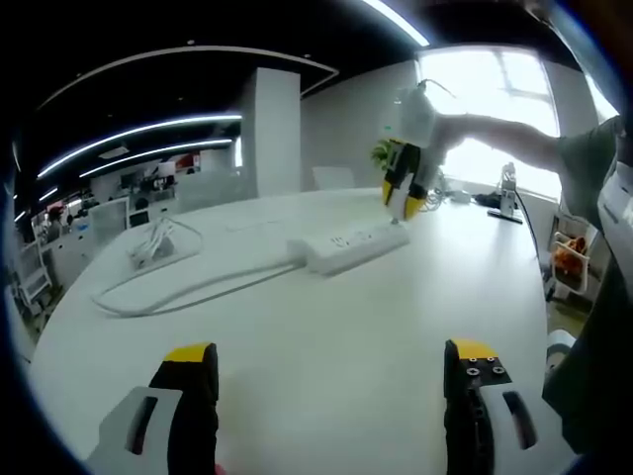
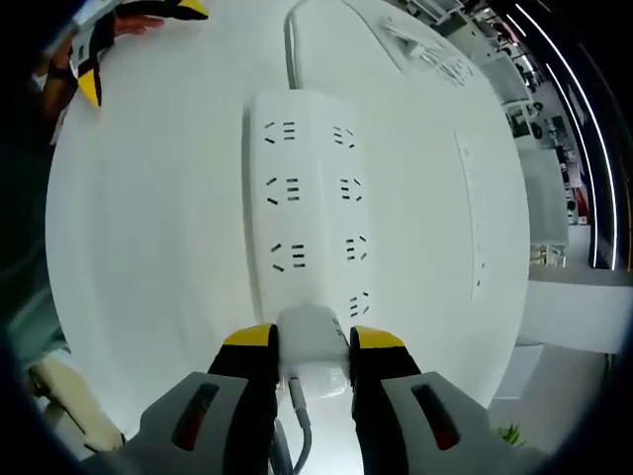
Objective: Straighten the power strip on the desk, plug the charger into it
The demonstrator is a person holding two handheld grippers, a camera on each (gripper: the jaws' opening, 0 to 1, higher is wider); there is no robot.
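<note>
Bare table (image 1: 326, 336) lies open ahead of your left claw (image 1: 331, 381). The strip (image 1: 346, 245) and its cord (image 1: 188, 289) cross the far side. Your right claw (image 2: 312, 346) stands over the strip's end.

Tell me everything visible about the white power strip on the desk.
The power strip is a long white plastic block, lying flat on the white desk, with two rows of sockets facing up. Its white cable leaves the far end. At the near end, the right gripper holds a white charger over the last sockets.
</note>
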